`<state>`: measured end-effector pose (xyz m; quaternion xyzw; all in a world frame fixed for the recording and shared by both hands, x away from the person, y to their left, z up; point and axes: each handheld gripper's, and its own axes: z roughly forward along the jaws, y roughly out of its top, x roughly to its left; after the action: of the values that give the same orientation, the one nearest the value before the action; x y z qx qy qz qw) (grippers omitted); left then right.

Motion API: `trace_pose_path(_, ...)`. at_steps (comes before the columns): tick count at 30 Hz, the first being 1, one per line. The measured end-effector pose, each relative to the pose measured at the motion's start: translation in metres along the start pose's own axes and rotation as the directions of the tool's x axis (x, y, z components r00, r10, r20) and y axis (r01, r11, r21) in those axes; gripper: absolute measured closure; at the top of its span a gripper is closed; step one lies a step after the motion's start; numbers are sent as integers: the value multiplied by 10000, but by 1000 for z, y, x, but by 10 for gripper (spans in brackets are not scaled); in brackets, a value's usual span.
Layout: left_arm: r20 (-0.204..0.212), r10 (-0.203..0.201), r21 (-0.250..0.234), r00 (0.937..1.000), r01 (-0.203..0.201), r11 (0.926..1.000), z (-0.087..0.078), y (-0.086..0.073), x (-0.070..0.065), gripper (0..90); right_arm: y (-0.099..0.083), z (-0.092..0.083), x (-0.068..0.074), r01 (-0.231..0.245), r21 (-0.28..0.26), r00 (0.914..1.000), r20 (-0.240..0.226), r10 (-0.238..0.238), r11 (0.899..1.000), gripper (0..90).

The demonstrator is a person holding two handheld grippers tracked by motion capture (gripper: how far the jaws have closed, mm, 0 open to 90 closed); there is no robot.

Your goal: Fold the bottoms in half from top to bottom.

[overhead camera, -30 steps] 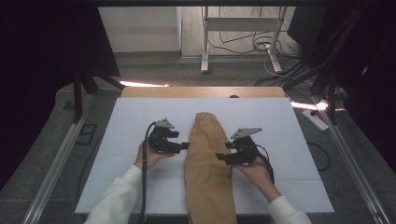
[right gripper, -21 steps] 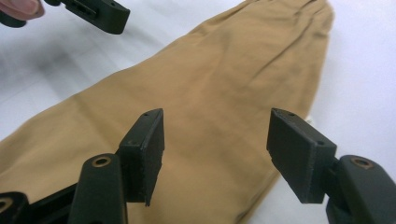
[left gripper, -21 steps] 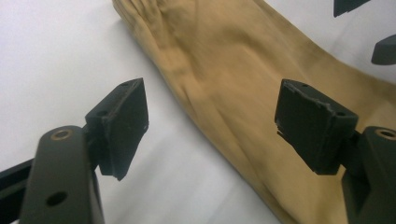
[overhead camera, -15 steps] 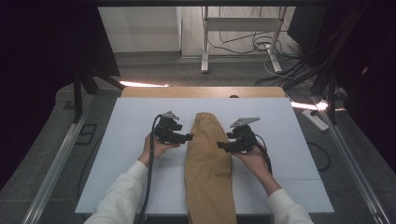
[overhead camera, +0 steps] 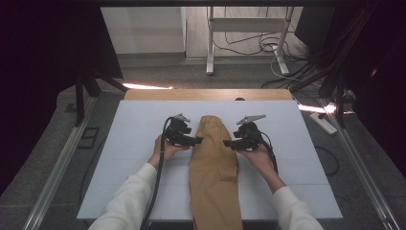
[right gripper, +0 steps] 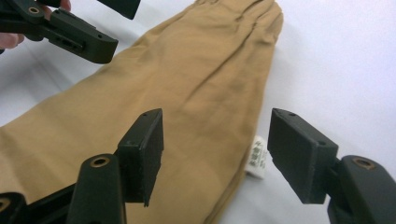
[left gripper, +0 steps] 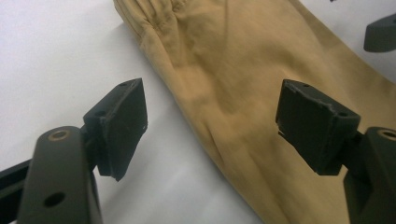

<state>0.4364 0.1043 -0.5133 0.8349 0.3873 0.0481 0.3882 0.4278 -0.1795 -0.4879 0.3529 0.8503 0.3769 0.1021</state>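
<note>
We hold both grippers, left (overhead camera: 197,140) and right (overhead camera: 227,142), fingers wide open and empty, at opposite edges of the folded tan trousers (overhead camera: 213,167) on the bench (overhead camera: 134,124). Judged step: approach to grasp. Next, each gripper needs to straddle its edge, then close.

One tan garment (overhead camera: 213,163), two grippers — left gripper (overhead camera: 191,140), right gripper (overhead camera: 231,142) — on one white table (overhead camera: 297,158).

Trousers (overhead camera: 213,163) lie lengthwise down the middle of the table (overhead camera: 134,124), waistband at the far end, legs running off the near edge; the left gripper (overhead camera: 195,140) sits at their left edge, the right gripper (overhead camera: 227,143) opposite at their right edge
</note>
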Motion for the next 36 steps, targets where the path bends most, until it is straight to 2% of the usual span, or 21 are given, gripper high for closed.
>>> trace_pose_path(4, -101, -52, -68, 9999, 52, 10000, 4, 3, 3, 246, 5, 6, -8, -193, -162, 9998, 43, 194, 9997, 364)
trace_pose_path(9, -127, -71, -91, 9999, 70, 9999, 7, 4, 4, 246, 11, 15, -11, -193, -79, 9998, 50, 194, 9998, 364)
trace_pose_path(17, -174, -195, 201, 9997, 199, 9996, 14, 1, 6, 236, 6, 30, -16, -4, 337, 9993, 362, -9, 9994, 360)
trace_pose_path(21, -323, -165, 280, 9993, 174, 9995, 16, 0, 7, 233, 4, 33, -21, -168, 326, 9993, 332, 157, 9993, 351)
trace_pose_path(27, -310, -220, 447, 9993, 233, 9987, 20, -3, 9, 232, 0, 44, -19, 67, 837, 9994, 339, -96, 9965, 347)
trace_pose_path(36, -302, -149, 602, 9994, 167, 9980, 24, -5, 7, 235, -1, 45, -16, 237, 885, 9994, 233, -259, 9958, 343)
